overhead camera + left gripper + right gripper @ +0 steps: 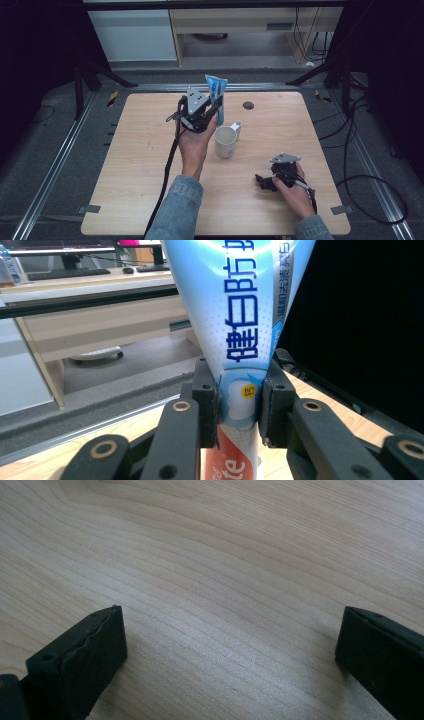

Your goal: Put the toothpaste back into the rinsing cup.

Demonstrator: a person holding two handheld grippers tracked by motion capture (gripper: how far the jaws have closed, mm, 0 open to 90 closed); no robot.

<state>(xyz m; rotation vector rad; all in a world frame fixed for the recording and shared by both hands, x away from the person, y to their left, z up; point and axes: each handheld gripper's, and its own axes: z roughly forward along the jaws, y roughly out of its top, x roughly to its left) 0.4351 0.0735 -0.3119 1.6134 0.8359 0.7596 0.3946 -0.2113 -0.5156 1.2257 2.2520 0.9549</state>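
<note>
Left gripper (216,111), centre frame, is clamped on the upright blue-and-white toothpaste tube (216,95) above the white ceramic mug (226,141). I'd keep it vertical while lowering. Right gripper (264,181), lower right, sits wide open and empty on the wooden table (140,165).

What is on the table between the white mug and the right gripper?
Nothing: in the high view, bare wood separates the white mug from the right gripper; the table is bare there.

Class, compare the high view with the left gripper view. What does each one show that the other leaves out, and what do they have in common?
The high view alone takes in the white mug, the right gripper lying open near the table's front edge, and the person's sleeve.

The left gripper view alone gives the printed lettering on the tube and a desk beyond the table.

Both show the left gripper clamped on the upright toothpaste tube, above the wooden table.
</note>
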